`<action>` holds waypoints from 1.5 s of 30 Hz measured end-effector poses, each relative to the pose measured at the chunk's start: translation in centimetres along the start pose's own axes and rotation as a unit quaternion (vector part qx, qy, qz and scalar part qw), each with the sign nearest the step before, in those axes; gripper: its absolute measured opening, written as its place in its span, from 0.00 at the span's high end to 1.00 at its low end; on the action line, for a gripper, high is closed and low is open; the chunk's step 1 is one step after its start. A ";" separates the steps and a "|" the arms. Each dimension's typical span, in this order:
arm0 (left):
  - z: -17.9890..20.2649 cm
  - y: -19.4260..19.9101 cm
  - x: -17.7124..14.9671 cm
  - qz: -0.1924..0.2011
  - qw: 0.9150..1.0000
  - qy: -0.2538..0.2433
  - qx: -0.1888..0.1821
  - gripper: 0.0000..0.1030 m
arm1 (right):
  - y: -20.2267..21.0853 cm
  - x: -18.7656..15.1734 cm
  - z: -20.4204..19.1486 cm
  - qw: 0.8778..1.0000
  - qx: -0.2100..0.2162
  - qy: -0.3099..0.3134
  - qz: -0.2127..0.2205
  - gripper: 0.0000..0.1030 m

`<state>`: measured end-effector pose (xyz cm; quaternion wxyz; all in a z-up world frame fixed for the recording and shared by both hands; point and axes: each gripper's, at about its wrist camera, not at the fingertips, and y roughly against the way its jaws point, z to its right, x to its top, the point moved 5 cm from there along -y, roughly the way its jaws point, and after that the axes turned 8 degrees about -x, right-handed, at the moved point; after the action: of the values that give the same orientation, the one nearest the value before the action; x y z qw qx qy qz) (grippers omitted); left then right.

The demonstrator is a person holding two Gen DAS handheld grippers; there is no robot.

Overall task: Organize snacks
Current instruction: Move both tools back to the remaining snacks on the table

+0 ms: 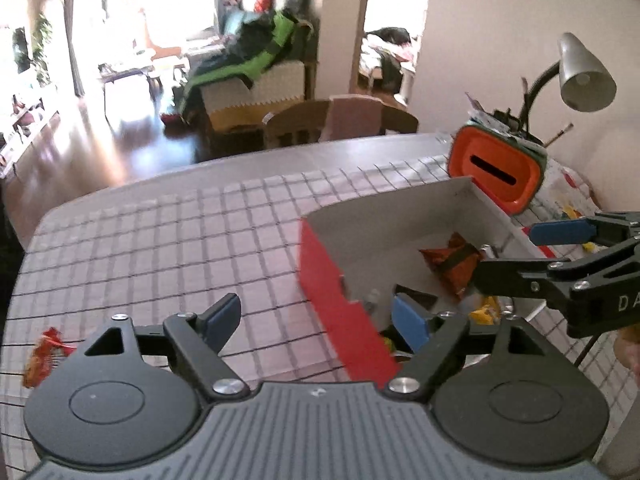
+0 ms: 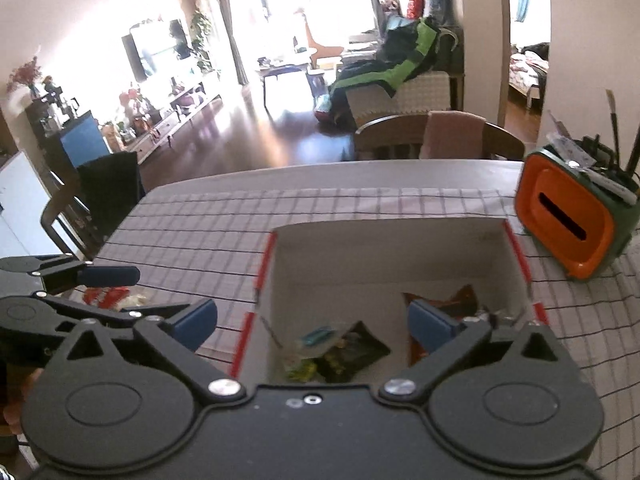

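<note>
Left gripper point(image 1: 316, 322) wide open, empty, straddling red box point(image 1: 336, 304) wall. Right gripper point(image 2: 312, 322) wide open, empty, over box. Loose red snack packet point(image 1: 42, 354) on table at 9 o'clock. Probably light, crinkly, slippery; pinch at crimped end.

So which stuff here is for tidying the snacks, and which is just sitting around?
For the job:
red-sided box
orange snack packet inside it
dark snack packet inside it
red snack packet on the tablecloth
left gripper, open
right gripper, open

Just sitting around:
orange holder with pens
desk lamp
wooden chair
</note>
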<state>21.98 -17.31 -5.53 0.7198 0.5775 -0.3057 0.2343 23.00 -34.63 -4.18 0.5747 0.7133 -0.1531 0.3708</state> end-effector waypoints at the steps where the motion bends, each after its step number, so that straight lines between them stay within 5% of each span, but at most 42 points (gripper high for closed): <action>1: -0.5 0.5 -0.3 0.006 1.000 -0.002 0.006 0.18 | 0.0 -0.1 -0.6 1.000 0.005 0.001 0.002 0.00; 12: -7.1 4.4 -4.0 0.030 0.999 0.015 0.020 0.09 | -1.5 -0.8 -6.9 0.999 0.040 0.024 0.002 0.00; 20: -13.3 6.3 -7.1 0.034 0.996 0.042 0.070 0.08 | -4.1 -0.7 -11.9 0.998 0.046 0.040 -0.014 0.00; 32: -20.6 4.6 -12.1 -0.022 0.987 0.128 0.095 0.09 | -9.5 -1.3 -19.4 0.990 0.066 0.115 -0.054 0.00; 45: -21.9 0.8 -13.6 -0.050 0.983 0.144 0.104 0.09 | -16.4 -1.7 -23.7 0.977 0.070 0.169 -0.114 0.04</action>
<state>15.59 4.44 -17.83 0.7031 0.6240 -0.1435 0.3094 24.04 -8.05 -15.43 0.5792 0.6918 0.0549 0.4277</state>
